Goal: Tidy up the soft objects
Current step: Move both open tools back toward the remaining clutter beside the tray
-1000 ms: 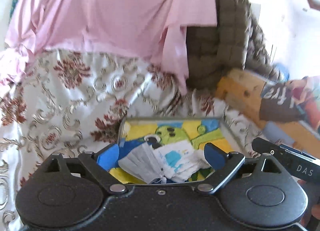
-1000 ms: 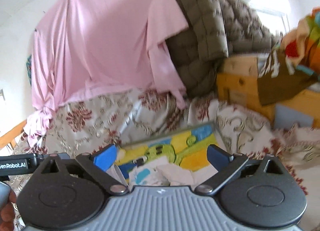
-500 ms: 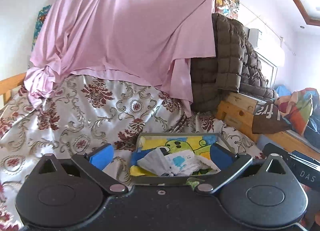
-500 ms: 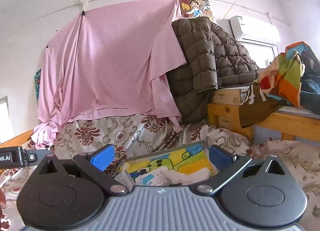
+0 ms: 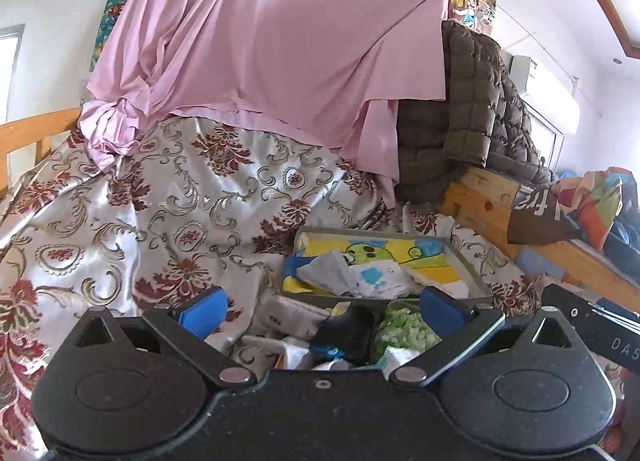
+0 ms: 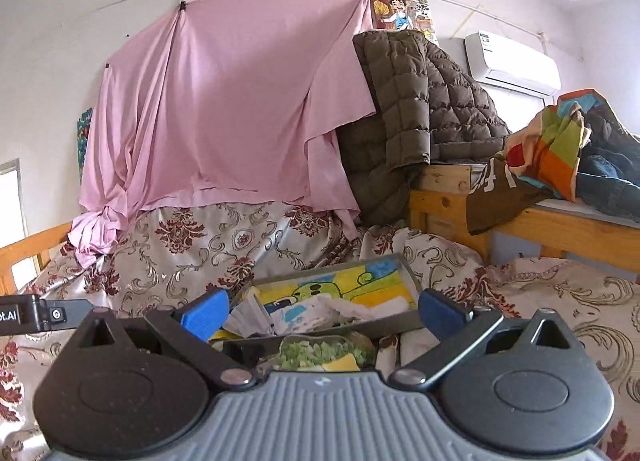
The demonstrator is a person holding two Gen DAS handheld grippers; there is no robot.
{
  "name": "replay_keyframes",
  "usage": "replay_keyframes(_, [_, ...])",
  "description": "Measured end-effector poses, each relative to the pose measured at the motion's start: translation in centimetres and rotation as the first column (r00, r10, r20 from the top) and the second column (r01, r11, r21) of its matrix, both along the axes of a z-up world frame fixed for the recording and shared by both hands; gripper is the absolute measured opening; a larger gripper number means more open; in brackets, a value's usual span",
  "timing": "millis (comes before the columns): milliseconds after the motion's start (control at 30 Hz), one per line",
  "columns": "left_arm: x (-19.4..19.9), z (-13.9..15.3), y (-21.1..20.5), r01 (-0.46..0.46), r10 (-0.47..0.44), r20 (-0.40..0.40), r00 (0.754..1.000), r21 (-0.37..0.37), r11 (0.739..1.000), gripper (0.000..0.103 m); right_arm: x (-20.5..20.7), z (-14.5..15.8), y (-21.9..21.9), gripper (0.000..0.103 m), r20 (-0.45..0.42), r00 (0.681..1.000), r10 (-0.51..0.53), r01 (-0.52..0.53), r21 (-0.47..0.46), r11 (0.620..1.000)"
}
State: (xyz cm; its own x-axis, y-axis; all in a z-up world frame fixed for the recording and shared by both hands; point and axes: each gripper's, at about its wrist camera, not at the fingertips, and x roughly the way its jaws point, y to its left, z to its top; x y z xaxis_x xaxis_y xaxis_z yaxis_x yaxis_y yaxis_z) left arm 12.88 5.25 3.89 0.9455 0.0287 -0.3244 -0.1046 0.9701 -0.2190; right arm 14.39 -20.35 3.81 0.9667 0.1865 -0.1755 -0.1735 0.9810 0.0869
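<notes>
Right now both hand-held grippers hover low over a bed covered by a shiny cream bedspread with dark red floral print [image 5: 168,217]. The left gripper [image 5: 322,307] has its blue-padded fingers [image 5: 204,309] spread wide, gripping nothing; the right gripper [image 6: 322,309] is likewise spread wide with nothing between its pads.

Ahead of both lies a shallow grey-rimmed tray with a yellow, blue and green cartoon lining [image 5: 460,257]. Inside it, toward the near edge, sits a loose heap of soft things: a pleated grey face mask [image 5: 326,273] touching a crumpled white cloth with blue patches [image 5: 376,281].

Just beside the tray's near rim, between the left fingers, rest a dark blue-black object [image 5: 346,335] and a clear bag of green pieces [image 5: 408,331]. A pink sheet [image 6: 232,101] hangs behind, with a brown quilted jacket [image 6: 416,101] beside it.
</notes>
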Motion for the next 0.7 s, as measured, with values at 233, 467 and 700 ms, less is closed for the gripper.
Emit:
replay_keyframes(233, [-1.6, -1.4, -0.5, 0.057, -0.056, -0.024, 0.998, 0.042, 0.997, 0.102, -1.3, -1.4, -0.2, 0.103, -0.088, 0.996, -0.01, 0.009, -0.021, 1.0])
replay_keyframes(467, [-1.7, -2.3, -1.7, 0.135, -0.13, -0.072, 0.989, 0.068, 0.989, 0.102, -2.0, -2.8, -0.2, 0.103, -0.197, 0.98, -0.039, 0.033, -0.032, 0.999])
replay_keyframes(700, [-1.9, -3.5, -3.1, 0.203, -0.185, -0.158, 0.97, 0.106, 0.973, 0.102, -2.9, -3.8, 0.2, 0.103, -0.254, 0.965, -0.056, 0.041, -0.066, 0.997])
